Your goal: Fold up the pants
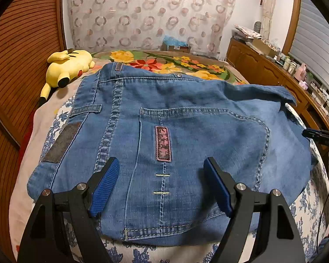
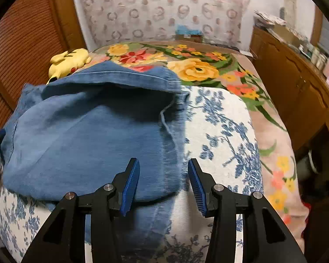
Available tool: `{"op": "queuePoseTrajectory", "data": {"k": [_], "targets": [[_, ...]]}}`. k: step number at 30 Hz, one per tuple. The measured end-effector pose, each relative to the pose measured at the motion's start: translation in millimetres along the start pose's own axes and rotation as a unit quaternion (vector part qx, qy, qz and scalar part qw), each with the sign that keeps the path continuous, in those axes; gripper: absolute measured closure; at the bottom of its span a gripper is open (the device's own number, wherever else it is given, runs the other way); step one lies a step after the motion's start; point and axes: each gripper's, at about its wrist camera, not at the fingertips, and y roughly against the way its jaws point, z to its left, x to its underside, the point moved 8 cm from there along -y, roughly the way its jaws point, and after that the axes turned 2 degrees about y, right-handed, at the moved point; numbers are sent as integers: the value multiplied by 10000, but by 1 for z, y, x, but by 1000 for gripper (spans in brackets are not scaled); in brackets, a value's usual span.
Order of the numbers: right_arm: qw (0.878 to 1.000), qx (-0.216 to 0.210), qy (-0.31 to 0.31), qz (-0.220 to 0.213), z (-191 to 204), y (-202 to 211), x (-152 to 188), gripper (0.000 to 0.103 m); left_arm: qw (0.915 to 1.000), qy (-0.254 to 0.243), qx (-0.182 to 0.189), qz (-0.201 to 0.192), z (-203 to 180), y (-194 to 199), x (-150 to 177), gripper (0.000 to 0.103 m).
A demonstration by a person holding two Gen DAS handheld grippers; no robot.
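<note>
Pants [image 1: 164, 135] folded on bed [image 2: 219, 131], both tongs [image 1: 162, 184] [image 2: 163, 186] agape above.

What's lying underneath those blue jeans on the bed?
The jeans lie on a white cloth with blue flowers, which shows around their near and right edges. A bright floral blanket lies beyond. Whatever sits directly beneath the denim is covered and cannot be seen.

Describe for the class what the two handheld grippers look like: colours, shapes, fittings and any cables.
The left gripper and the right gripper look alike: matte black angular frames with triangular cut-outs, round silver pivot bolts, and two fingers each faced with a ribbed blue pad. No markings show. A thin dark cable runs at the right edge of the left wrist view; its connection is unclear.
</note>
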Motion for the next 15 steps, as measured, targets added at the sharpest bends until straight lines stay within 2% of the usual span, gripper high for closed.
{"op": "queuePoseTrajectory", "data": {"k": [6,7,8,9,11,15], "targets": [[9998,-164,-55,108,12,-6,6,55,10000,5,-42,6,3,2,7,23],[9997,-190,-28,116,13,-5,9,64,10000,8,-50,11,4,1,8,23],[9997,-195,11,127,15,-3,10,87,10000,14,-61,16,6,1,10,23],[9997,-173,70,125,17,0,11,94,10000,21,-59,16,7,1,11,23],[9998,-135,143,-7,18,14,9,99,10000,19,-60,12,8,2,12,23],[9989,-97,228,-408,20,63,6,100,10000,9,-76,-45,8,9,10,23]]}}
